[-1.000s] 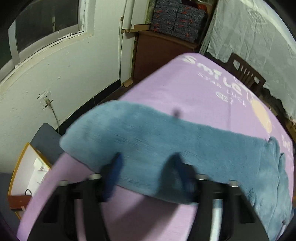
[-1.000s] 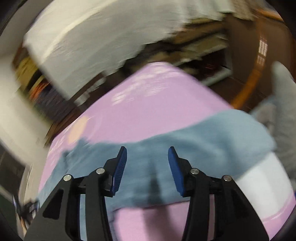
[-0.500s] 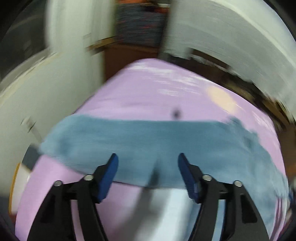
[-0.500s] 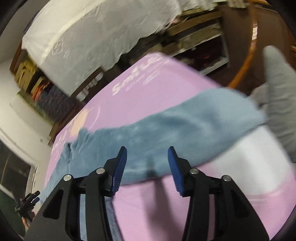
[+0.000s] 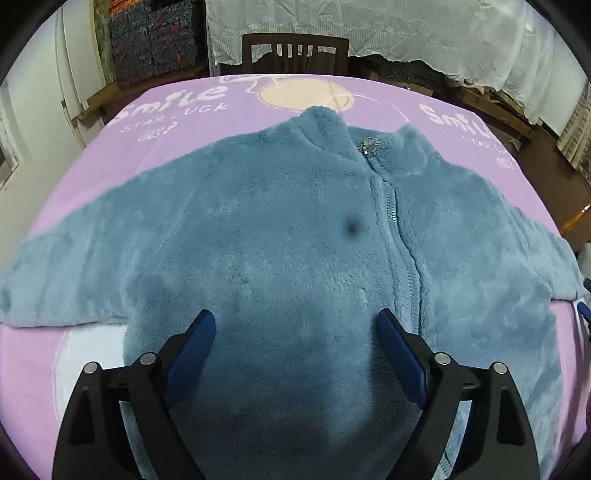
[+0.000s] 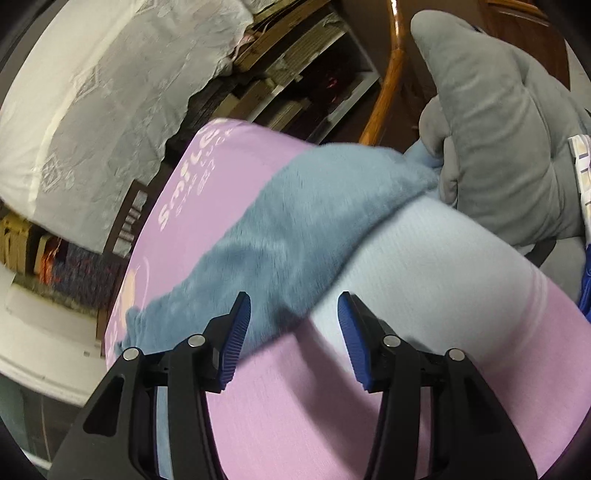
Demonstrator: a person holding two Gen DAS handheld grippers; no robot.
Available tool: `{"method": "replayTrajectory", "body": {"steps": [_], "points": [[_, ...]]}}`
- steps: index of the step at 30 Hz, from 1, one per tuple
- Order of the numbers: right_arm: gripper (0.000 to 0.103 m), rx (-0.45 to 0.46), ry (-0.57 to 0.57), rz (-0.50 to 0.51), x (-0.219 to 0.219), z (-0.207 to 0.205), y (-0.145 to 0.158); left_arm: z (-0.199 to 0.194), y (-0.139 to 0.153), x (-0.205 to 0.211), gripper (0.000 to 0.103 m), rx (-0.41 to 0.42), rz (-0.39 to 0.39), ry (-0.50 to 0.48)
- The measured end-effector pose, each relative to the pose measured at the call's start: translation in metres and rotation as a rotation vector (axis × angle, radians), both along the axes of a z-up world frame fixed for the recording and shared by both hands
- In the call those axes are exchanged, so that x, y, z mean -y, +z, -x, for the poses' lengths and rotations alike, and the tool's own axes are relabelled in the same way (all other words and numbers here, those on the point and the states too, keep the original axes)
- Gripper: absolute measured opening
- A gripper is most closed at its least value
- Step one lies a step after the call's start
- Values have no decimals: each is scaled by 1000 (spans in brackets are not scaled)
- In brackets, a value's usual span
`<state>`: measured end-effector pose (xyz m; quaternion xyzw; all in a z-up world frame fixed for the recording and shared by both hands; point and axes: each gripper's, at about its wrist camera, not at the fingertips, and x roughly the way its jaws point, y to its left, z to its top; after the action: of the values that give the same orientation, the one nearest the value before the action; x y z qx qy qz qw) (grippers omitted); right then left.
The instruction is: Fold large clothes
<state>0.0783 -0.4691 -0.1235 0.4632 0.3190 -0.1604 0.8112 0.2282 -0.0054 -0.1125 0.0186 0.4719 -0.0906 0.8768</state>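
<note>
A fluffy blue zip-up fleece jacket (image 5: 295,236) lies face up and spread flat on the purple table cover (image 5: 177,110), collar at the far side, both sleeves stretched out sideways. My left gripper (image 5: 295,332) is open and empty, hovering over the jacket's lower body just left of the zipper (image 5: 395,221). In the right wrist view, my right gripper (image 6: 293,317) is open and empty above the cover, beside the jacket's right sleeve (image 6: 295,229), whose cuff reaches the table's edge.
A dark wooden chair (image 5: 295,51) stands behind the table's far edge, with white-draped shelving (image 5: 406,29) beyond. A grey plush toy (image 6: 498,129) sits just off the table next to the sleeve cuff. A wooden rail (image 6: 388,74) and cluttered shelves (image 6: 295,85) lie past it.
The left gripper has swung from the left sleeve end to the jacket's middle. The right gripper has shifted toward the right sleeve's cuff. Both stayed open.
</note>
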Motion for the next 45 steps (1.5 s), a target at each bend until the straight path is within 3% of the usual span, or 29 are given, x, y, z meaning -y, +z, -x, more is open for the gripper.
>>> {"method": "replayTrajectory", "body": {"steps": [5,7,9,11,14,16,20,24,27,32,35,36,38,41,45], "points": [[41,76,-140,-90,16,-9,-9,-2,8,-19,90,12,-9,28],[33,96,-168,-77,17,-9,-12,-2,13,-36,90,43,-1,47],[6,98,-178,-32,16,-8,-19,-3,10,-51,90,31,74,38],[4,123,-178,-39,18,-4,-25,-3,6,-57,91,23,127,35],[7,109,-134,14,18,-9,-15,-1,4,-43,93,32,55,25],[6,116,-112,36,13,-12,-7,0,8,-42,93,39,51,20],[6,143,-14,102,-17,-28,27,-2,22,-62,93,33,156,42],[7,162,131,238,-79,-55,71,-2,39,-90,93,78,195,134],[7,168,246,298,-132,-78,88,-3,45,-117,93,72,286,188],[11,96,495,344,-236,-113,69,-7,45,-138,93,48,353,237],[28,-37,663,383,-281,-130,36,-10,41,-139,92,19,366,228],[28,-67,686,416,-288,-129,27,-10,40,-138,92,16,364,223],[32,-43,707,472,-291,-118,31,-9,42,-131,92,24,339,204],[51,21,755,422,-278,-90,45,-5,45,-121,92,58,280,176],[54,85,677,397,-240,-61,59,5,47,-95,92,91,208,101]]}}
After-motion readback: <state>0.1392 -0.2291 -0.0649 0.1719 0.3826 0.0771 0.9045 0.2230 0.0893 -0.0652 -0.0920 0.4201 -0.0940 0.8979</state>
